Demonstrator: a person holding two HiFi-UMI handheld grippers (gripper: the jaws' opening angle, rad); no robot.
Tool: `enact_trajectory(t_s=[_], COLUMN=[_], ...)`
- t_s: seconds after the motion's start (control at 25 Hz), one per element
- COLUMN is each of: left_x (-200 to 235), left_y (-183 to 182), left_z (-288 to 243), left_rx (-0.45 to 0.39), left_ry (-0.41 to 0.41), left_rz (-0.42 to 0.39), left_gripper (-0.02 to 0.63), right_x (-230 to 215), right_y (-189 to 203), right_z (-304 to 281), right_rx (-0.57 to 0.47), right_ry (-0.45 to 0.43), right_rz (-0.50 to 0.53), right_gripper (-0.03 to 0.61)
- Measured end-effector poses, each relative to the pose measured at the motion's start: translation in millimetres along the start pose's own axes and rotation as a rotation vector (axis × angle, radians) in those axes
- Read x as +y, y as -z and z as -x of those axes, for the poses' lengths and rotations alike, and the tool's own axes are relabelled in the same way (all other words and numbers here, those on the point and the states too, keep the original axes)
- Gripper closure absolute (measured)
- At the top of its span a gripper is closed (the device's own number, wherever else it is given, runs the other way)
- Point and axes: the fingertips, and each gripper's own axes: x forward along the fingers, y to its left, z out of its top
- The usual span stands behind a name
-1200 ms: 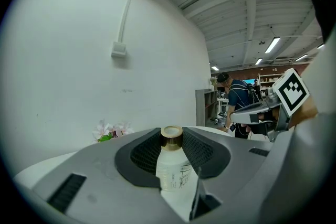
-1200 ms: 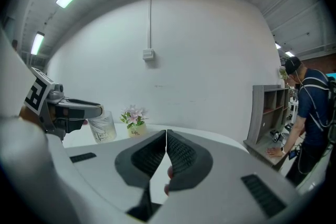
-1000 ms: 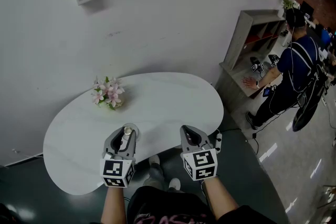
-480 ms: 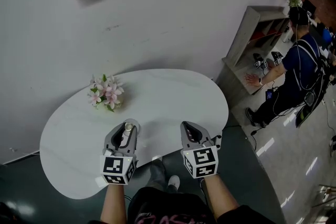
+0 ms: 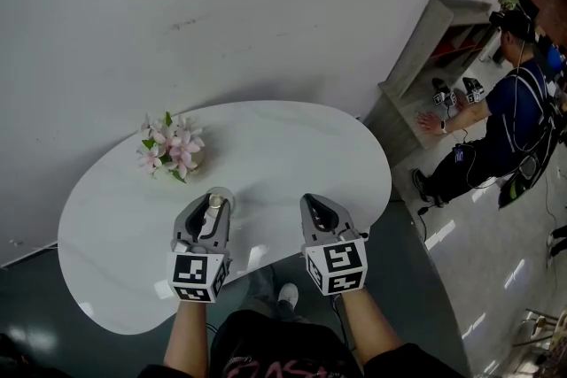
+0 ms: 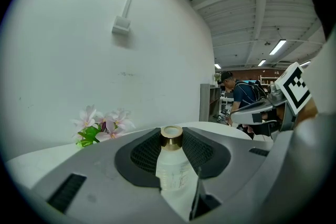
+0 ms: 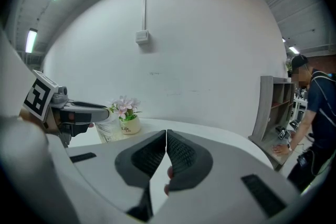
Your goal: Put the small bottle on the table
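Left gripper view: left tool (image 6: 171, 140) pinching the small bottle (image 6: 173, 173); head view shows only its cap (image 5: 215, 202). Right tool (image 7: 166, 139) pressed together. Same grip as earlier.

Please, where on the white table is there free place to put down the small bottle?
The white table is bare over most of its top: the wide stretch from the flower pot to the right end, and the near left lobe beside the left tool, which grips the small bottle. Only the spot around that pot is crowded.
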Motion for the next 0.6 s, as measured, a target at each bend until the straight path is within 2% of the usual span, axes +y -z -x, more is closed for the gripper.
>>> enact_trajectory(t_s=[0.6], left_x=[16.2], left_y=[28.8], left_z=[-43.4], left_rx=[0.049], left_ry=[-0.008], left_rz=[0.035], left_gripper=[0.483], right_x=[-8.7], right_y=[18.3], right_z=[-39.5], right_rx=[0.067], right_ry=[-0.011], right_rz=[0.002], right_gripper=[0.511])
